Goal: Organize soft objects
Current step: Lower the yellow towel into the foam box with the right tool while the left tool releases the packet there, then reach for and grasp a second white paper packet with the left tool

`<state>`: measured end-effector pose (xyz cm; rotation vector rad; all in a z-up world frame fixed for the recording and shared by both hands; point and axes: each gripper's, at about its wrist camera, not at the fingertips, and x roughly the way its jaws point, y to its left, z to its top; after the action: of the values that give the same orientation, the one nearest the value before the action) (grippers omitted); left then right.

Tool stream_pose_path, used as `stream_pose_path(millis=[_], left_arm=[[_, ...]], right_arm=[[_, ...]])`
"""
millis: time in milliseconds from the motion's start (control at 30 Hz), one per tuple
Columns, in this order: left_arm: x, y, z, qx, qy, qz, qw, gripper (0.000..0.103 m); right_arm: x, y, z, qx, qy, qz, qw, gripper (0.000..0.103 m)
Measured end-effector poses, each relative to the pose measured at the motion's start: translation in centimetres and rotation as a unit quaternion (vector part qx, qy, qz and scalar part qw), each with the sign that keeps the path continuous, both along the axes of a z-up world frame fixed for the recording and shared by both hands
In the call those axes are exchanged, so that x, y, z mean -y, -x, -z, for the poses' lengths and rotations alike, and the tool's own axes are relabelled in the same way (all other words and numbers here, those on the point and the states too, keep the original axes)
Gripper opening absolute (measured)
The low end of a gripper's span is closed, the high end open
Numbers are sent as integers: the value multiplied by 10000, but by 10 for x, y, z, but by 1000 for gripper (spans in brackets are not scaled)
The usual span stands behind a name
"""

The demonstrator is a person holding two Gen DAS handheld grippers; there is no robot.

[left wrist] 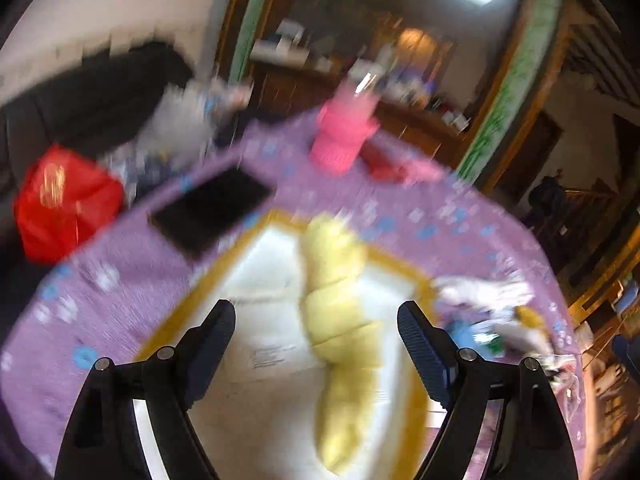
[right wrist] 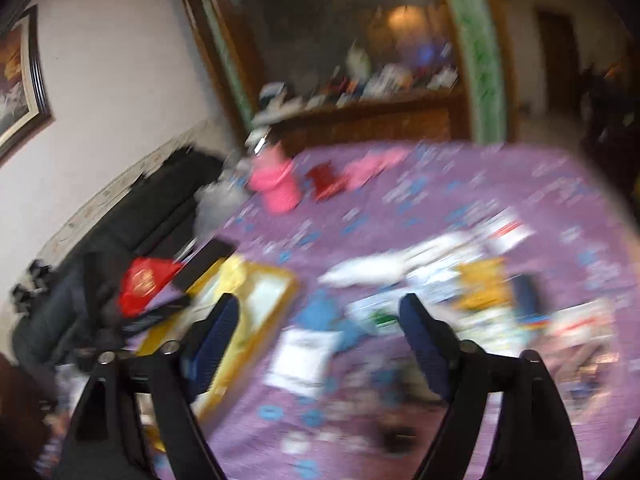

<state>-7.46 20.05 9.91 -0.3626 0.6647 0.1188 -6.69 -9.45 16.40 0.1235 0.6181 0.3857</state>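
Both views are motion-blurred. A long pale-yellow soft toy (left wrist: 340, 300) lies in a white tray with a yellow rim (left wrist: 256, 280) on a purple flowered tablecloth (left wrist: 132, 256). My left gripper (left wrist: 316, 328) is open and empty, hovering over the tray with the toy between its fingers' line. My right gripper (right wrist: 320, 320) is open and empty above a heap of soft things: a white one (right wrist: 384, 268), a blue one (right wrist: 320, 316), a yellow one (right wrist: 484, 284). The tray (right wrist: 276, 280) lies to its left. The heap also shows in the left wrist view (left wrist: 492, 312).
A pink knitted item (left wrist: 344, 136) and a dark red one (left wrist: 380, 160) sit at the table's far side. A black tablet (left wrist: 212, 212) lies beside the tray. A red bag (left wrist: 60, 200) and a dark sofa (right wrist: 132, 216) are left of the table. A wooden sideboard (right wrist: 380, 120) stands behind.
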Motion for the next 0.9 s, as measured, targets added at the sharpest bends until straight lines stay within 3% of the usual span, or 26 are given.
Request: stream_pose_path(millis=[33, 100, 167, 300, 433, 567, 700, 900], left_arm=[[8, 8, -10, 148, -71, 91, 9998, 88], [27, 23, -25, 376, -130, 331, 9987, 97], [45, 30, -28, 409, -8, 575, 9975, 97], [84, 20, -3, -222, 334, 1238, 9915, 97], [107, 12, 17, -610, 218, 1286, 9896, 97], [124, 7, 26, -805, -201, 1209, 9892, 97], [148, -14, 40, -968, -1044, 1075, 9840, 97], [169, -48, 68, -1412, -2075, 1020, 9626, 98]], right_arm=[[14, 11, -6, 239, 74, 203, 9995, 103], [46, 28, -12, 656, 121, 619, 9959, 103], [83, 30, -6, 707, -20, 931, 9931, 103], [146, 2, 31, -190, -540, 1538, 9864, 103], [185, -22, 76, -677, -729, 1930, 9762, 103], [212, -31, 111, -947, -894, 2108, 9688, 103], [223, -28, 113, -953, -1260, 2002, 9669, 103], [224, -24, 112, -993, -1486, 1872, 9659, 103]])
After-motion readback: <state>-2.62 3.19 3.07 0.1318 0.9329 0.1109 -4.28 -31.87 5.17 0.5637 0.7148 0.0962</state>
